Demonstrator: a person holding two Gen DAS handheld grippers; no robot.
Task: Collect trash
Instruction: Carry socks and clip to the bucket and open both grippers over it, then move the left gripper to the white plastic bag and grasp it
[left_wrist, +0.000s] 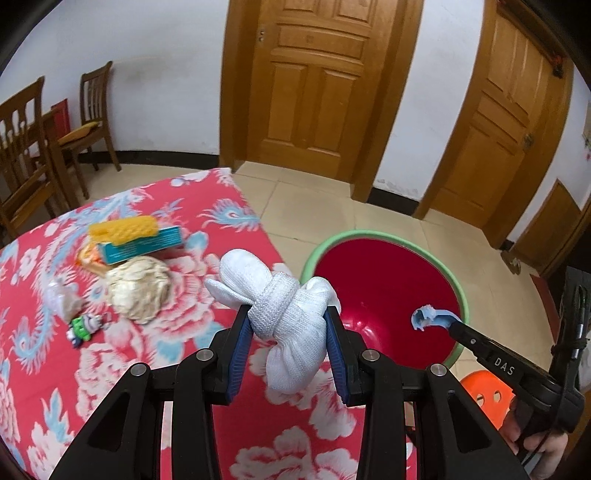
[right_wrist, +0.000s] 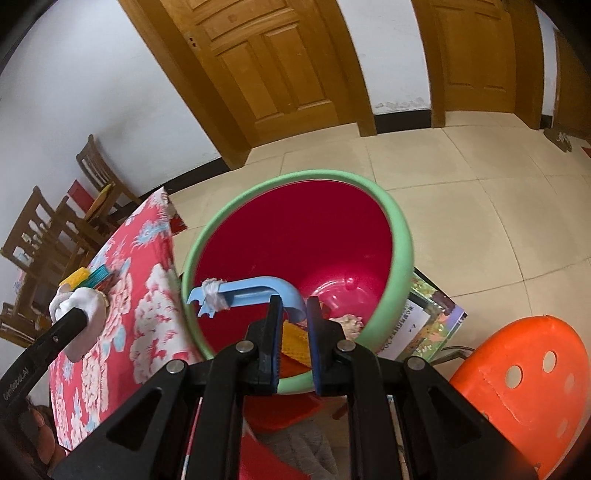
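Between the left tool's (left_wrist: 288, 325) clamped fingers, a knotted white cloth (left_wrist: 284, 314); right tool (right_wrist: 293, 332) gripping a blue hook (right_wrist: 251, 291) over the bin (right_wrist: 400, 240).

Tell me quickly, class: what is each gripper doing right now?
Left gripper: closed on the knotted white sock, above the table edge.
Right gripper: closed on the blue plastic hook, over the red bin.

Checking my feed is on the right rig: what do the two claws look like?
Both are matte black plastic linkages with silver pivot pins and ribbed dark-blue finger pads. The left claw carries faint white lettering along its arm; the right claw is marked "DAS" and trails a black cable.
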